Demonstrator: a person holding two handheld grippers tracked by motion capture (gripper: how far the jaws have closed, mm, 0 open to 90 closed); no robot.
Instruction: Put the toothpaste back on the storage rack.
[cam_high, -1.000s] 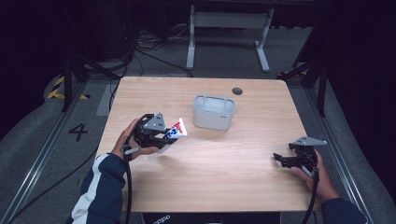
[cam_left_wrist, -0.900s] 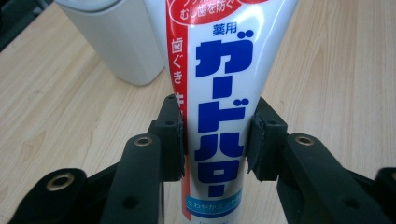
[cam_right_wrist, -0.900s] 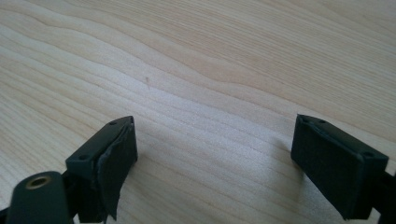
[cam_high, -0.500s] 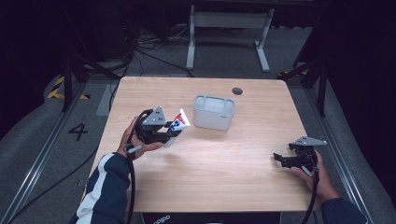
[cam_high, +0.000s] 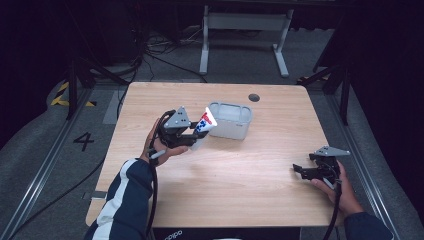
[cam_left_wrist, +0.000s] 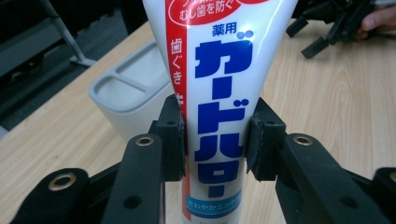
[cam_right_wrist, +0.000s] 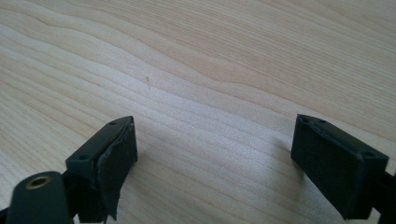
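A white toothpaste tube (cam_left_wrist: 215, 93) with red and blue lettering is clamped between the pads of my left gripper (cam_left_wrist: 215, 140). In the high view the left gripper (cam_high: 196, 131) holds the tube (cam_high: 205, 122) above the table, its flat end pointing toward a grey two-compartment holder (cam_high: 231, 120) just to its right. In the left gripper view the holder (cam_left_wrist: 126, 100) sits behind and left of the tube. My right gripper (cam_high: 305, 171) rests near the table's right edge, jaws wide apart; in its own view the right gripper (cam_right_wrist: 212, 154) has bare wood between its fingers.
The wooden table (cam_high: 225, 190) has a small dark round hole (cam_high: 254, 97) near its far edge. A metal stand (cam_high: 240, 22) and cables lie on the floor behind. A floor rail with the mark 4 (cam_high: 83, 141) runs along the left.
My left gripper has carried the toothpaste tube up and to the right, closer to the grey holder. The right gripper has stayed where it was.
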